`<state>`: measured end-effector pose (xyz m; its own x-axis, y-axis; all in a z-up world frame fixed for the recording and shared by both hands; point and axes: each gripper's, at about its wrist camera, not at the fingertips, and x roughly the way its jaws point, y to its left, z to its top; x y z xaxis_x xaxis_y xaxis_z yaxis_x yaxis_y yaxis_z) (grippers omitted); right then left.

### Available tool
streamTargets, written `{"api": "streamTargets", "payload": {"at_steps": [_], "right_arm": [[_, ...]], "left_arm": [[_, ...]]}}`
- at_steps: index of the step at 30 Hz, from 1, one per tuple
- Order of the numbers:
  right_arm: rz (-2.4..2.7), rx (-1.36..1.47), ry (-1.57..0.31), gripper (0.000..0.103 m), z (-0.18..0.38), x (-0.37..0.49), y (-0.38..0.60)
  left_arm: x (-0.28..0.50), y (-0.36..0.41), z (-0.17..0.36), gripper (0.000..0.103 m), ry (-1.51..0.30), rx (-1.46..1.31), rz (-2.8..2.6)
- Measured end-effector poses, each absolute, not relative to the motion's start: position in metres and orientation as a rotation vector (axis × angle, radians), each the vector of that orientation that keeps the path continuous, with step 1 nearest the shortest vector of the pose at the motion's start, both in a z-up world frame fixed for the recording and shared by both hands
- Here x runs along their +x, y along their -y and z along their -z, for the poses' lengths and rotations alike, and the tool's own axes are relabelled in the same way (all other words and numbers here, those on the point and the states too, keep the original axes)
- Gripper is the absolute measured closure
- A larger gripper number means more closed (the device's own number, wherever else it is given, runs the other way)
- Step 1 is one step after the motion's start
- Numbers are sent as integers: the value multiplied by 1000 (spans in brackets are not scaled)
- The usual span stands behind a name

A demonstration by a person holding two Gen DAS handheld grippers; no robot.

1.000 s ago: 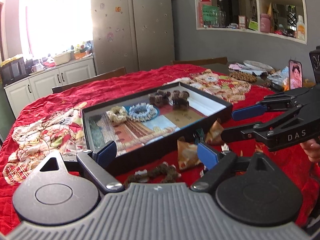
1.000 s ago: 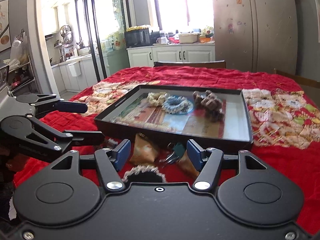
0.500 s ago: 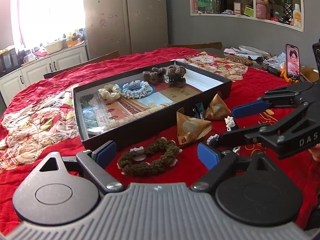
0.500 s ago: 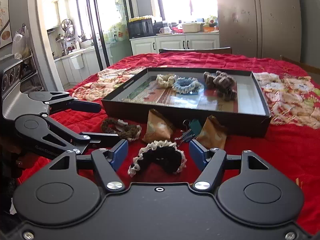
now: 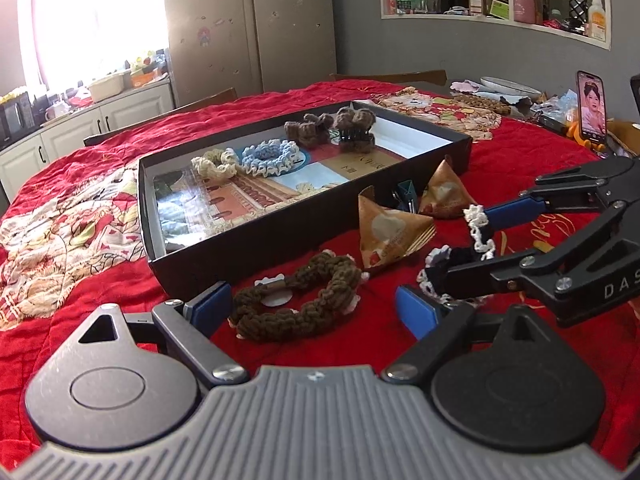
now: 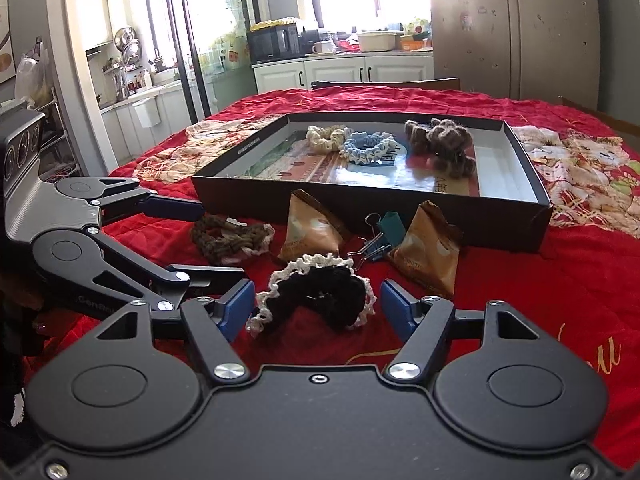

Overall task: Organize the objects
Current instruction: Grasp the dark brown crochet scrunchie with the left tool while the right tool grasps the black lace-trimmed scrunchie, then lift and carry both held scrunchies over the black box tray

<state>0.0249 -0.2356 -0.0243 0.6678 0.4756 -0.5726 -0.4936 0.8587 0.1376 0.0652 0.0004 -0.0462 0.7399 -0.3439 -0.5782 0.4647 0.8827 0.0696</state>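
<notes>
A black shallow box [image 5: 280, 236] [image 6: 516, 148] on the red cloth holds cream, blue and brown crocheted scrunchies. My left gripper [image 5: 312, 308] is open, its fingers either side of a brown scrunchie [image 5: 296, 304] lying in front of the box; that scrunchie also shows in the right wrist view [image 6: 228, 238]. My right gripper [image 6: 318, 306] is open around a black scrunchie with a white frill [image 6: 320, 292], also in the left wrist view [image 5: 456, 268]. The right gripper shows in the left wrist view [image 5: 468, 240], the left gripper in the right wrist view [image 6: 208, 240].
Two brown triangular packets [image 5: 388, 232] [image 5: 444, 196] and binder clips [image 6: 380, 236] lie between the scrunchies and the box. A phone on a stand [image 5: 591, 108] and clutter sit at the far right of the table. Chairs stand behind the table.
Both grippers have pulled back from the box and dropped lower. The brown scrunchie now lies between my left fingers and the black scrunchie between my right fingers.
</notes>
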Motion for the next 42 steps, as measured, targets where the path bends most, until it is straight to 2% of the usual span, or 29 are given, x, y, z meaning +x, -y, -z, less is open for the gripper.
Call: {"api": "streamTargets", "payload": {"at_steps": [2, 6, 11, 16, 22, 24, 26, 36, 42], "right_arm": [[-543, -23, -643, 38, 26, 27, 236], [-544, -20, -656, 50, 29, 29, 237], [-547, -36, -656, 58, 31, 29, 235], [-554, -44, -658, 64, 33, 30, 234], [-568, -51, -660, 73, 35, 30, 234], [-578, -53, -662, 77, 35, 29, 233], [-582, -59, -662, 79, 35, 28, 232], [-599, -81, -657, 86, 33, 22, 230], [-603, -86, -647, 88, 31, 20, 229]], "left_arm": [[67, -1, 48, 9, -591, 209, 441], [71, -3, 52, 10, -605, 193, 429], [74, -5, 53, 10, -612, 165, 428], [78, -7, 54, 17, -624, 141, 427], [79, -6, 55, 28, -632, 132, 432], [79, -5, 55, 39, -631, 134, 431], [79, -5, 55, 45, -630, 134, 434], [77, -4, 54, 70, -624, 136, 441], [74, -3, 52, 77, -612, 150, 433]]}}
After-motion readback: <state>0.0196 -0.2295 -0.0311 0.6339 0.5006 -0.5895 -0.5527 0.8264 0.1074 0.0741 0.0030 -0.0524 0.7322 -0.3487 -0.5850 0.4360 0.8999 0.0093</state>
